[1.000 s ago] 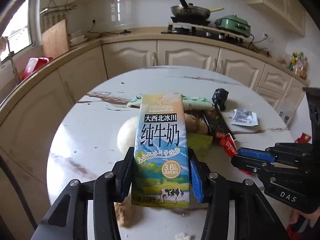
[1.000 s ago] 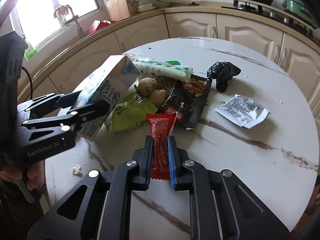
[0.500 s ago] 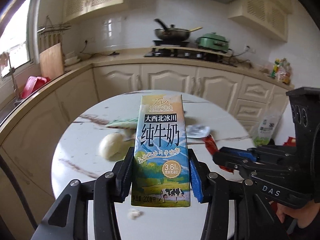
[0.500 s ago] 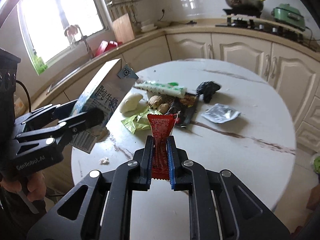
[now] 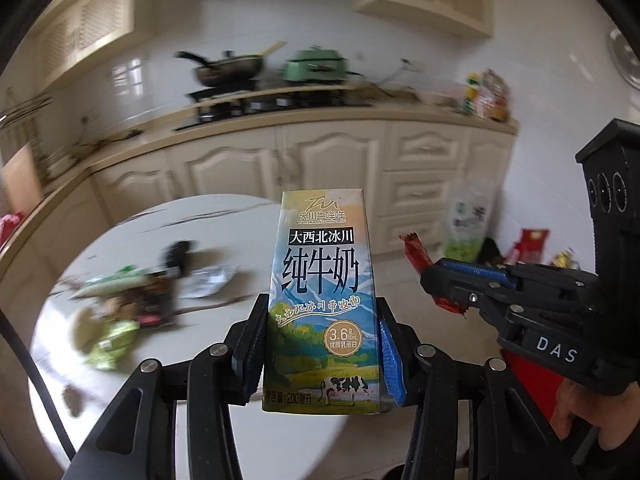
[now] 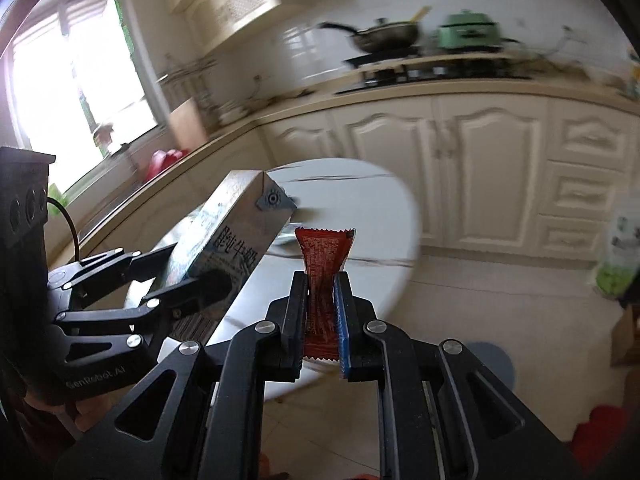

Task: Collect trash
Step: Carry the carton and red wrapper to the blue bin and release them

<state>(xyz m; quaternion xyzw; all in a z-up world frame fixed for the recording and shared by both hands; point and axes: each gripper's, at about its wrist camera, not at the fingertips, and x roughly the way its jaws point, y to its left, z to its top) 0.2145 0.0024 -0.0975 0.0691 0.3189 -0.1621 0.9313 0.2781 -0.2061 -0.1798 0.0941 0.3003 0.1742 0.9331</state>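
Left tongs clamp milk carton; right tongs pinch red wrapper.

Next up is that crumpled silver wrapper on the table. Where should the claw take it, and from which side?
Take the silver wrapper by a raised crumpled edge, coming down from above on its open side away from the black bag; it lies nearly flat, so only a lifted fold offers purchase.

The milk carton is smooth printed paper with a soft shine, the red wrapper is thin crinkly shiny plastic, the round table is glossy white stone with dark streaks, and the cupboards look like cream painted wood.
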